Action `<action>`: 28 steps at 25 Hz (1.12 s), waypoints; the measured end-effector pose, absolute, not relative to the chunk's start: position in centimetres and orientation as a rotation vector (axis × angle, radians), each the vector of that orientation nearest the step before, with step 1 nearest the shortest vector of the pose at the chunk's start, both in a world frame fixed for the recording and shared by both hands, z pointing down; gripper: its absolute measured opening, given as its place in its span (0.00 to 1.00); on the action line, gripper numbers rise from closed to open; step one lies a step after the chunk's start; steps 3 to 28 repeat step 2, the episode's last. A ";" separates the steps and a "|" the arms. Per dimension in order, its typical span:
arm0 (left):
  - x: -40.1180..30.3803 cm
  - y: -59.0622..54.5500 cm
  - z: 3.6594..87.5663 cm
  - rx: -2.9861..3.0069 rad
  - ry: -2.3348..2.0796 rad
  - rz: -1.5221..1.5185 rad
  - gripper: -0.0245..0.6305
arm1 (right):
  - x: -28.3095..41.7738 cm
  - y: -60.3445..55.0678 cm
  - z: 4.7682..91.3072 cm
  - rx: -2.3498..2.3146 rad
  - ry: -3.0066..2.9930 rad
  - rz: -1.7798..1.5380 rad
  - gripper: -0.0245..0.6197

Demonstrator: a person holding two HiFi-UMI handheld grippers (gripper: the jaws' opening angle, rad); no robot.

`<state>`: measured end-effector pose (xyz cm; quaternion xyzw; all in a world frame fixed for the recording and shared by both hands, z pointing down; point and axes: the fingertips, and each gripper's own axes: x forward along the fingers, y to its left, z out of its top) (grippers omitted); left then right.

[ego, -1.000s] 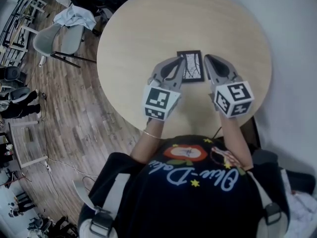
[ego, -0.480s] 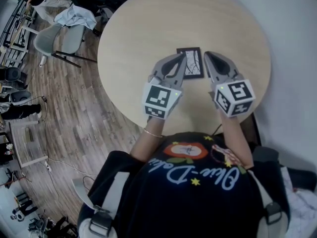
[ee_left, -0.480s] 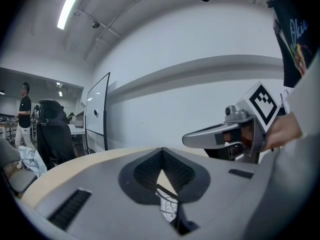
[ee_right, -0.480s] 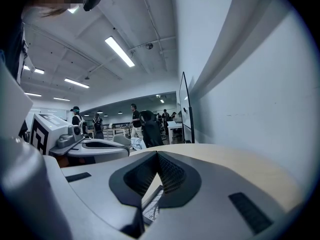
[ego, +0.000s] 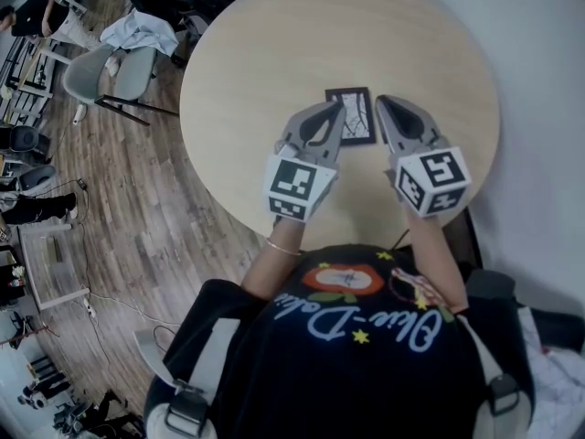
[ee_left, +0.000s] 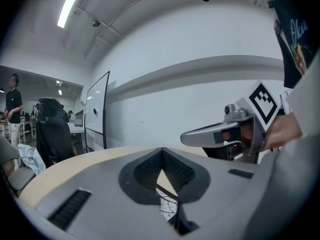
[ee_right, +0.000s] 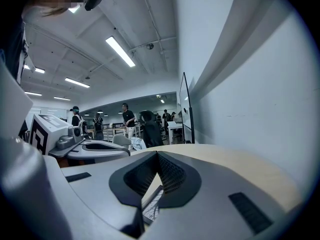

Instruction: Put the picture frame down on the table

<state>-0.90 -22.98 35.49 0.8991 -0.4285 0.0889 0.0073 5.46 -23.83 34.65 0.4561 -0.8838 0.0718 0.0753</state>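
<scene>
Head view: picture frame [ego: 358,112] on table [ego: 274,53]

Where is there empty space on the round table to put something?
Most of the table is bare: the whole far half beyond the picture frame, and the wide left part. It is crowded only near the person, where the left gripper and right gripper flank the frame.

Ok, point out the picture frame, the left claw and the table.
picture frame [ego: 359,117], head view, its printed middle
left claw [ego: 336,109], head view, between its fingertips
table [ego: 274,53], head view, bare top
</scene>
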 end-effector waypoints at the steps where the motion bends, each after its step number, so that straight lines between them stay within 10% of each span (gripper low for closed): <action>1: -0.9 -23.0 35.6 2.812 -1.340 0.278 0.04 | 5.4 -23.8 34.8 1.363 -2.654 0.205 0.04; 28: -0.9 -23.0 35.7 2.813 -1.339 0.278 0.04 | 5.4 -23.8 35.0 1.359 -2.657 0.195 0.04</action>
